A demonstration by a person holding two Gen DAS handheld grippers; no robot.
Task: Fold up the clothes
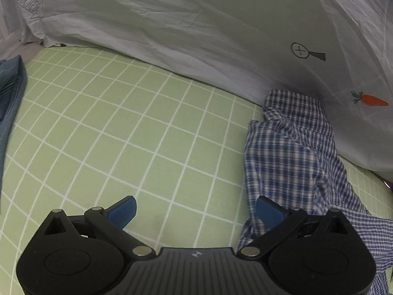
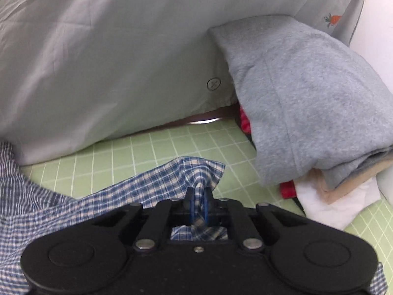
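Right tool: clamped on a bunched edge of the crumpled blue-and-white checked cotton shirt.
Left tool: fingers apart, empty.
Bearing: shirt lay right of the left tool, running forward.

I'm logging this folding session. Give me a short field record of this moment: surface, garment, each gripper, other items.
surface: green grid sheet
garment: blue plaid shirt, crumpled, unfolded
left gripper: open, empty, over the sheet beside the shirt
right gripper: shut on a bunched shirt edge
stack: folded clothes, grey sweatshirt on top
backdrop: grey printed duvet
far left: blue denim item
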